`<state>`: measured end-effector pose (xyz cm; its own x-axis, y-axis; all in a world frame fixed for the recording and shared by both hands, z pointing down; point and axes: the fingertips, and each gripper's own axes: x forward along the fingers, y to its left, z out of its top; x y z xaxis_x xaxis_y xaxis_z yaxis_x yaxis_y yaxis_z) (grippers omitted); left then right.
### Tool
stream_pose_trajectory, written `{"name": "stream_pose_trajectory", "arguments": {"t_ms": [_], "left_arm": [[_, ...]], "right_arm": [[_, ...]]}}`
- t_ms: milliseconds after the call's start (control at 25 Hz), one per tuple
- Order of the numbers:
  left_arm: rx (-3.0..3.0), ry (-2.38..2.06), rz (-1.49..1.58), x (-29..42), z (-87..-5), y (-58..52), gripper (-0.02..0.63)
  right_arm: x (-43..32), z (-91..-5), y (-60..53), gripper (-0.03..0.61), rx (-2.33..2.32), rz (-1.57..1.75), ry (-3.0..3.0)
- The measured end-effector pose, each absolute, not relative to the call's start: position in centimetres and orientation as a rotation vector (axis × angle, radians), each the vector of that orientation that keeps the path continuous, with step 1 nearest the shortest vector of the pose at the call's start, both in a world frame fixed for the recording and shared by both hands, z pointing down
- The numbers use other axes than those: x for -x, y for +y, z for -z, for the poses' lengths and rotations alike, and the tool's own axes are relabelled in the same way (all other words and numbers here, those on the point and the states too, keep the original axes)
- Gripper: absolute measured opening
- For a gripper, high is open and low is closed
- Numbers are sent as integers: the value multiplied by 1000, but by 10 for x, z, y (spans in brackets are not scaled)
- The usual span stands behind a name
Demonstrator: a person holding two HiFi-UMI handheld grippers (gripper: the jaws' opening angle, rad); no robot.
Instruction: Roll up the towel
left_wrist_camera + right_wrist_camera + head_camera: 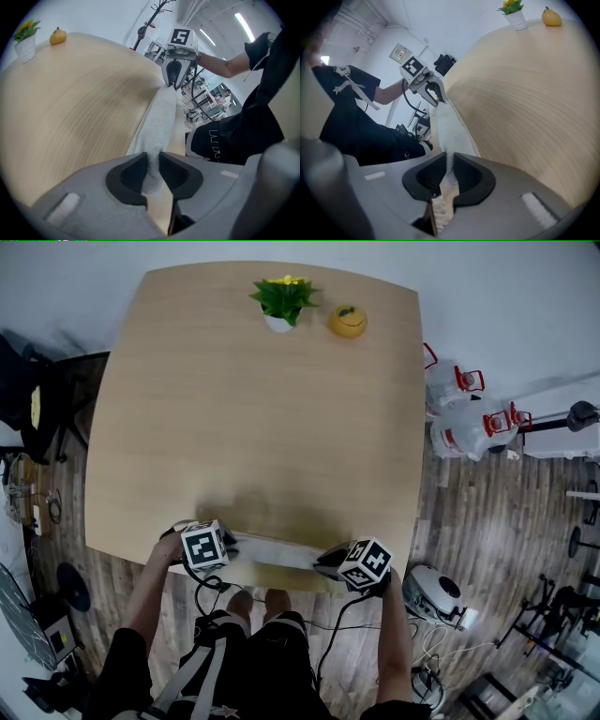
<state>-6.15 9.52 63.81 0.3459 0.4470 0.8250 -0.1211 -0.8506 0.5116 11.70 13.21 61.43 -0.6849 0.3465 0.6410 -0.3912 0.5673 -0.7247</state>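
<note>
Towel (277, 552): narrow pale strip along bench (262, 409) edge at 6 o'clock, stretched between both grippers. Left gripper (231, 547) at 7 o'clock end, fingers (127, 176) narrow, pinched on towel end. Right gripper (328, 562) at 5 o'clock end, fingers (423, 179) likewise clamped on cloth. Step, by judgement: rolling just starting or under way; whether strip already rolled, unclear. Next move calls for: turn both ends together toward 12 o'clock, equal pace, cloth taut, so roll comes out straight. Plant (284, 298) and fruit (348, 321) far off at 12 o'clock, no obstacle.
</note>
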Motion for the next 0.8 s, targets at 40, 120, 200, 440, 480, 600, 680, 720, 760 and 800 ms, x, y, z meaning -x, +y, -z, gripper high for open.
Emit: {"name": "stream_pose_trajectory", "arguments": {"t_ms": [40, 120, 200, 440, 480, 600, 680, 720, 760, 800], "left_arm": [[-2103, 294, -1516, 61, -637, 95, 95], [-2076, 302, -1503, 59, -636, 90, 97], [-2046, 324, -1490, 58, -637, 87, 98], [-2001, 385, -1488, 53, -639, 79, 103], [-1984, 397, -1483, 53, -639, 79, 104], [-1942, 432, -1464, 52, -640, 79, 104], [-1924, 451, -1446, 52, -640, 78, 104], [-1915, 458, -1434, 52, -640, 77, 104], [-1905, 463, -1423, 52, -640, 76, 103], [-1898, 466, -1415, 52, -640, 76, 103]], "right_arm": [[-118, -614, 130, 55, -27, -1194, -2007], [-119, -615, 123, 55, -10, -1225, -2013], [-121, -615, 117, 55, 9, -1252, -2013], [-124, -619, 100, 57, 36, -1278, -2012], [-125, -620, 98, 57, 40, -1291, -2011], [-126, -623, 93, 57, 60, -1321, -2005], [-126, -624, 91, 57, 74, -1334, -2002], [-126, -625, 90, 57, 81, -1342, -2000], [-127, -625, 89, 57, 87, -1352, -1998], [-127, -625, 89, 58, 92, -1361, -1997]]}}
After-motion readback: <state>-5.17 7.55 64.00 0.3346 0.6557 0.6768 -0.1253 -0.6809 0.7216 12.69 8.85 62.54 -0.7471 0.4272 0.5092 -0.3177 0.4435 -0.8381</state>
